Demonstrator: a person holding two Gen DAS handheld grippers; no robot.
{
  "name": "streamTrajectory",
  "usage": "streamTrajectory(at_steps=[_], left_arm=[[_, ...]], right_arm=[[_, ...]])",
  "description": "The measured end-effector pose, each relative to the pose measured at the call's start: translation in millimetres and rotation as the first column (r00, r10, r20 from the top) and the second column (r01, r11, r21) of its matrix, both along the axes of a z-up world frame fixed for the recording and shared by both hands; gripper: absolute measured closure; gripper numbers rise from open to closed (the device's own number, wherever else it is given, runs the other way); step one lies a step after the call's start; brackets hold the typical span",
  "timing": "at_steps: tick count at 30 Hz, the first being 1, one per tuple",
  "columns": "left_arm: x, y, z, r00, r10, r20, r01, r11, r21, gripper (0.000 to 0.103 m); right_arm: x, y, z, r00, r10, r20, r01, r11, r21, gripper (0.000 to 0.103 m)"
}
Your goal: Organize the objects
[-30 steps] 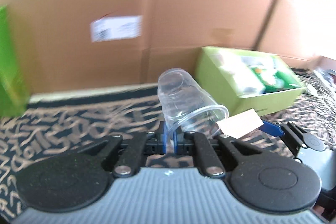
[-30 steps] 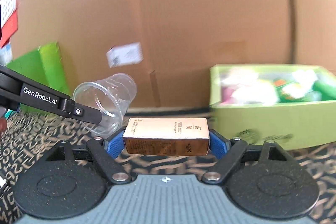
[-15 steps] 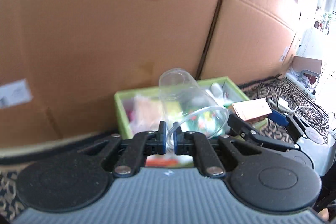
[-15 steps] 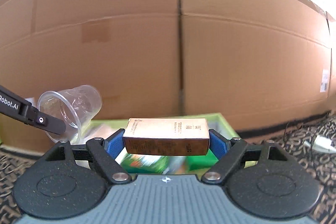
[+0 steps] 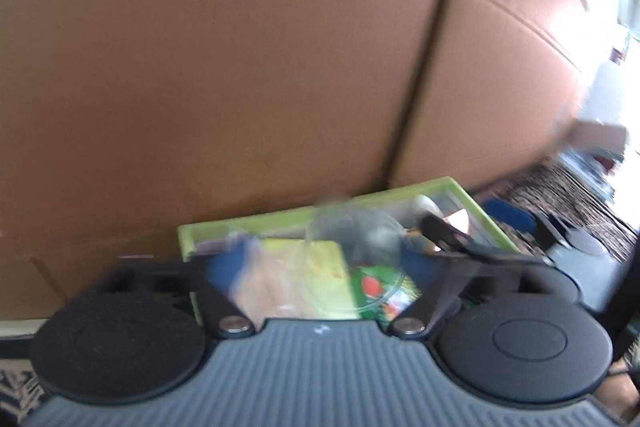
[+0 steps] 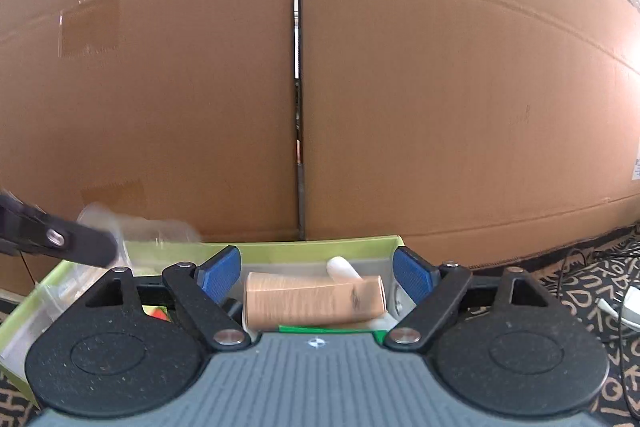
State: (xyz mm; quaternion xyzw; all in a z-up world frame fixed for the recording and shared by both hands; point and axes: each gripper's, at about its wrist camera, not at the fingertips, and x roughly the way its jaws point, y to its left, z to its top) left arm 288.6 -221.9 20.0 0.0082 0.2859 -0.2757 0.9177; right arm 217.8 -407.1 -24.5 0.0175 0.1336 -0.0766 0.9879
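A green box full of packets sits against the cardboard wall. My left gripper is open above it, and the clear plastic cup lies blurred between its spread fingers over the packets; the cup also shows in the right wrist view. My right gripper is open over the box, and the copper-coloured carton lies blurred just below its blue pads, free of them. The left gripper's finger reaches in from the left.
Tall cardboard boxes form a wall right behind the green box. A patterned dark cloth covers the surface, with a white cable and plug at the far right. The right gripper's body sits right of the box.
Both grippers have opened. The cup has left the left fingers and the carton has left the right pads, both dropping toward the green box. Both grippers came closer over it.
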Motion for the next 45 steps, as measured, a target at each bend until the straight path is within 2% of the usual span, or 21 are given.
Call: streamTrajectory(at_steps=[2,6,9,11,19,23,27,30,36,45], left_arm=[[-9.9,6.5,0.2,0.999,0.002,0.047,-0.001,1.000,-0.004,0.007],[-28.5,20.0,-2.4,1.000,0.013,0.027,-0.012,1.000,-0.017,0.000],[-47.2,29.3,-1.5,0.999,0.028,0.018,-0.028,0.999,-0.028,0.000],[-58.4,35.4,1.9,0.999,0.052,-0.001,-0.052,0.999,-0.007,0.000],[-127.7,57.7,-3.2,0.992,0.107,-0.074,-0.103,0.994,0.046,0.000],[-172.1,70.8,-18.5,0.988,0.137,-0.071,-0.133,0.990,0.053,0.000],[-205.1,76.8,-35.5,0.988,0.140,-0.072,-0.134,0.988,0.080,0.000],[-221.3,80.9,-42.4,0.987,0.153,-0.054,-0.147,0.984,0.097,0.000],[-239.7,90.9,-46.2,0.981,0.193,-0.022,-0.189,0.975,0.119,0.000],[-242.7,102.5,-48.7,0.972,0.233,-0.016,-0.230,0.965,0.127,0.000]], right_arm=[[-8.5,2.0,-2.1,1.000,0.017,0.011,-0.017,1.000,-0.012,0.016],[-33.6,5.7,-0.8,0.999,0.009,0.037,-0.008,1.000,-0.018,0.015],[-60.4,8.5,4.0,0.999,0.011,0.040,-0.012,1.000,0.018,0.012],[-77.0,13.4,8.2,0.999,0.023,0.036,-0.024,0.999,0.035,0.011],[-147.7,41.2,24.4,0.998,0.023,-0.054,-0.022,0.999,0.024,0.007],[-185.8,52.6,16.9,0.996,-0.001,-0.094,0.000,1.000,-0.014,0.006],[-218.7,59.7,3.7,0.992,-0.044,-0.116,0.046,0.999,0.010,0.006],[-227.7,63.6,-3.7,0.990,-0.068,-0.123,0.073,0.997,0.040,0.006],[-236.9,75.9,-5.4,0.986,-0.109,-0.125,0.111,0.994,0.014,0.006],[-237.6,90.0,-8.3,0.982,-0.135,-0.134,0.136,0.991,-0.004,0.006]])
